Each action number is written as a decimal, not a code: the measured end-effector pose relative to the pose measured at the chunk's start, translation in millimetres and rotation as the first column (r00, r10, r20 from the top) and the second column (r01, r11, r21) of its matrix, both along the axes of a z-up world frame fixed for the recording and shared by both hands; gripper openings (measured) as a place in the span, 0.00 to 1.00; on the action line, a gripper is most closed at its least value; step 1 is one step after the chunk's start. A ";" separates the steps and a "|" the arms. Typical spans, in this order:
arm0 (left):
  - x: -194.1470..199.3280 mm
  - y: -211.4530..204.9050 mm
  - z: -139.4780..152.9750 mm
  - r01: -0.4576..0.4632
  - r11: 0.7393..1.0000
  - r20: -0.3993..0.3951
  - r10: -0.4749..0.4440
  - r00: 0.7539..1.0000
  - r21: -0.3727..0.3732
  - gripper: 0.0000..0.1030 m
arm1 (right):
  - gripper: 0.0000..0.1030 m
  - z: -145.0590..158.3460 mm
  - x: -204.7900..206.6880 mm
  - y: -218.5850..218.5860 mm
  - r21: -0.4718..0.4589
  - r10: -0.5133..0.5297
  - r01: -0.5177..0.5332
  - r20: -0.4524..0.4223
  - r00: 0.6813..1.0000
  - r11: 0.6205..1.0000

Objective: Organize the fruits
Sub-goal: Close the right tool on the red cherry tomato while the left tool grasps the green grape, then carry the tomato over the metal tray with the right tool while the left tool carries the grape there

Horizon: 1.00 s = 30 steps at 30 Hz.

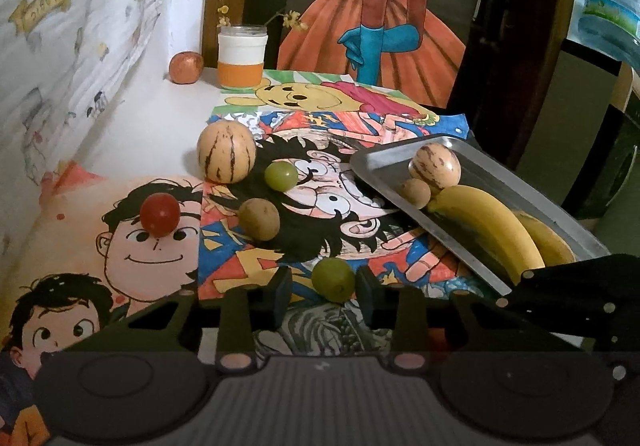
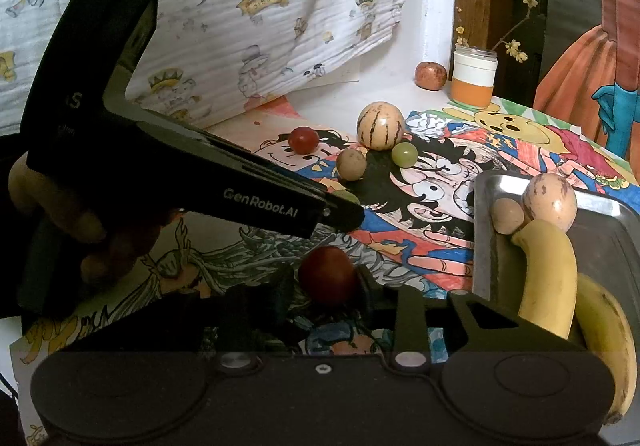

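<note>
My left gripper is open around a green grape that lies on the table between its fingers; gaps show on both sides. My right gripper is closed on a red cherry tomato. A steel tray at the right holds a striped melon, a small brown fruit and two bananas. Loose on the table are a striped melon, a green grape, a brown fruit and a red tomato.
An orange and white jar and a reddish apple stand at the back by the wall. Colourful drawings cover the table. A patterned cloth hangs on the left. The left gripper's body shows in the right wrist view.
</note>
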State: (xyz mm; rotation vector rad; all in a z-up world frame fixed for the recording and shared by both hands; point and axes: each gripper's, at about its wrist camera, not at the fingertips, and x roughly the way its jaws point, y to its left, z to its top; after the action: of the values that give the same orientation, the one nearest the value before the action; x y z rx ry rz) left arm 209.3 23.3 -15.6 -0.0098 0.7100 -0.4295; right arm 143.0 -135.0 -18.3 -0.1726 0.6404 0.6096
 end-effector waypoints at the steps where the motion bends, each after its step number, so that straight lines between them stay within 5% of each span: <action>1: 0.6 0.5 0.0 0.000 1.000 -0.005 -0.001 1.000 -0.007 0.34 | 0.33 0.0 0.0 -0.1 0.000 0.000 0.000 0.000 1.000 1.000; 30: 9.1 23.9 -3.0 -0.067 0.979 -0.088 0.051 0.995 -0.190 0.25 | 0.31 0.8 -4.1 -6.3 0.038 -0.022 0.022 -0.013 1.000 0.999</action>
State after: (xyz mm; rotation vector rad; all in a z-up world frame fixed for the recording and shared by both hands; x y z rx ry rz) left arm 218.5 47.2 -18.5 -0.2320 0.7449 -0.4420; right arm 138.9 -141.2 -17.5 -0.1264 0.6414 0.6017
